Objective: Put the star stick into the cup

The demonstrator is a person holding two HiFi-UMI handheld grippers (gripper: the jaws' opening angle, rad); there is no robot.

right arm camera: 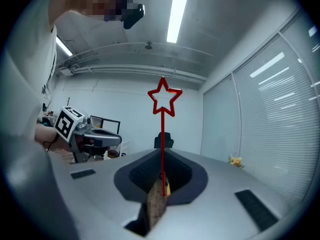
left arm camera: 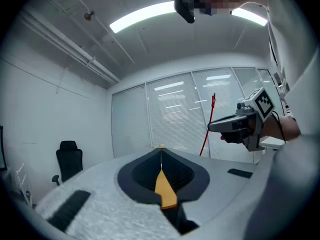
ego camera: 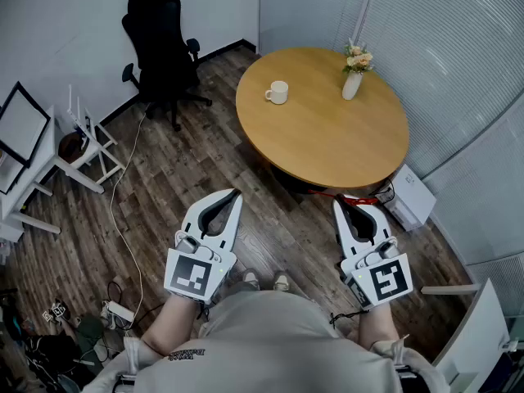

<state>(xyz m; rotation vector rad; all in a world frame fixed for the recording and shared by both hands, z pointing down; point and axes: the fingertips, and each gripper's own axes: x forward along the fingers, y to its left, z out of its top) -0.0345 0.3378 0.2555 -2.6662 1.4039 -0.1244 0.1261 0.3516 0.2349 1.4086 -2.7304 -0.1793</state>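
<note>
A white cup [ego camera: 277,92] stands on the far left part of the round wooden table [ego camera: 327,137]. My right gripper [ego camera: 338,204] is well short of the table's near edge, shut on the thin red star stick [right arm camera: 162,134]. In the right gripper view the stick rises straight out of the jaws, its outlined star [right arm camera: 164,100] at the top. The left gripper view shows the stick [left arm camera: 207,129] beside the right gripper [left arm camera: 240,126]. My left gripper [ego camera: 235,193] is level with the right one. Its jaws are closed together with nothing between them [left arm camera: 161,151].
A white vase with flowers [ego camera: 353,76] stands on the table's far right. A black office chair [ego camera: 164,47] is at the back left, white stands [ego camera: 90,137] and a floor cable [ego camera: 123,219] at the left. A white box [ego camera: 409,196] lies by the blinds wall.
</note>
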